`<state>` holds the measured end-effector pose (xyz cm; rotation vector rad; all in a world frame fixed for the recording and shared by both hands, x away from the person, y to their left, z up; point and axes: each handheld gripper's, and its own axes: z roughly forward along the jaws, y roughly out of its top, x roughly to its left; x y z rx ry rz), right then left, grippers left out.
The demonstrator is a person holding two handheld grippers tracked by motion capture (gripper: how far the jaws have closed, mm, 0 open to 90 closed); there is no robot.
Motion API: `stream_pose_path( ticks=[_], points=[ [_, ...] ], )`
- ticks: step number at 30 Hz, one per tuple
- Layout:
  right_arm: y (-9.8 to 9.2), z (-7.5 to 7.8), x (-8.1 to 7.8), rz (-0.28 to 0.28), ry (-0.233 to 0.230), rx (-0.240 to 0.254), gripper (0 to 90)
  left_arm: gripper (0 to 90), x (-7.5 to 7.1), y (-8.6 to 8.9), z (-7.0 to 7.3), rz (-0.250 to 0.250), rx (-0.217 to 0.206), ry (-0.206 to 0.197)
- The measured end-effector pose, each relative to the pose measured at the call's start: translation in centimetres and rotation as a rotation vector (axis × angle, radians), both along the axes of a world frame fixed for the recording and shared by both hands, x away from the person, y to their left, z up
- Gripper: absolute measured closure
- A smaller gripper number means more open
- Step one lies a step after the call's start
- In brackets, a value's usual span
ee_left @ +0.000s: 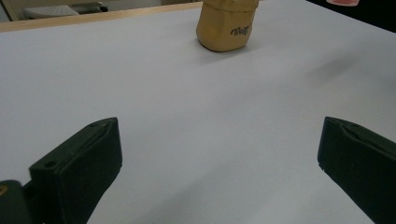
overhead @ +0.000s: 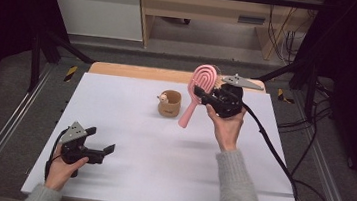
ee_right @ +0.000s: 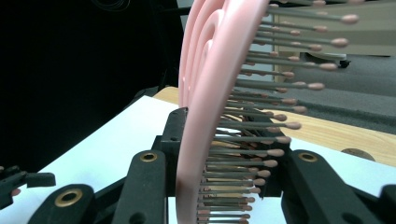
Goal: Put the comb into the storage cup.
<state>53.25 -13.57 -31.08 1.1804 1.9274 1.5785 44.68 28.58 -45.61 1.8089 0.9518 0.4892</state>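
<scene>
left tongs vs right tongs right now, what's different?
The left tongs are open with nothing between them; the right tongs are shut on the pink hairbrush. The left tongs sit low at the near left of the white table; the right tongs are raised above its far side, near the tan cup. Shared: both are black, hand-held, with a grey plate on top.

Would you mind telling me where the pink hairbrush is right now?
In the high view, the pink hairbrush is held above the table by the right gripper, right of the tan cup, toward the far edge.
</scene>
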Motion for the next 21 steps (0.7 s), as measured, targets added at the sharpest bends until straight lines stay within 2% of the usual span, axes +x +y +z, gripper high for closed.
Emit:
stream_pose_path(
  ticks=[12,21],
  points=[
    [0.7,0.5,1.5,-0.024,-0.008,-0.023,63.2,0.0,0.0,0.2,-0.2,-0.001,0.008,0.006],
    [1.0,1.1,2.5,-0.046,-0.013,-0.015,63.2,0.0,0.0,0.3,-0.2,-0.001,0.007,0.004]
  ],
)
